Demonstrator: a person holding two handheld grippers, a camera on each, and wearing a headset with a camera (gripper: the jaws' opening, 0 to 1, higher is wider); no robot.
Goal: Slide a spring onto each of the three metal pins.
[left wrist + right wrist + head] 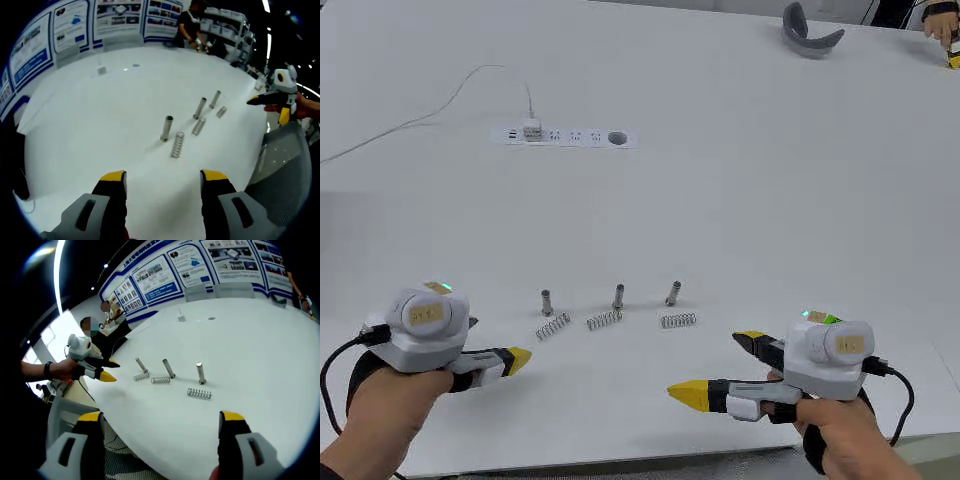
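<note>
springs [604,320], 3 of them, lie flat in a row on the white table [740,200], each just in front of 1 of the 3 standing metal pins [618,296]; none sits on a pin yet. left gripper [498,342] hovers near the table's front edge, left of the row, its jaws apart and holding nothing. right gripper [708,365] hangs to the right of the row, jaws spread wide, likewise empty. a power strip [565,135] lies well behind the pins.
</note>
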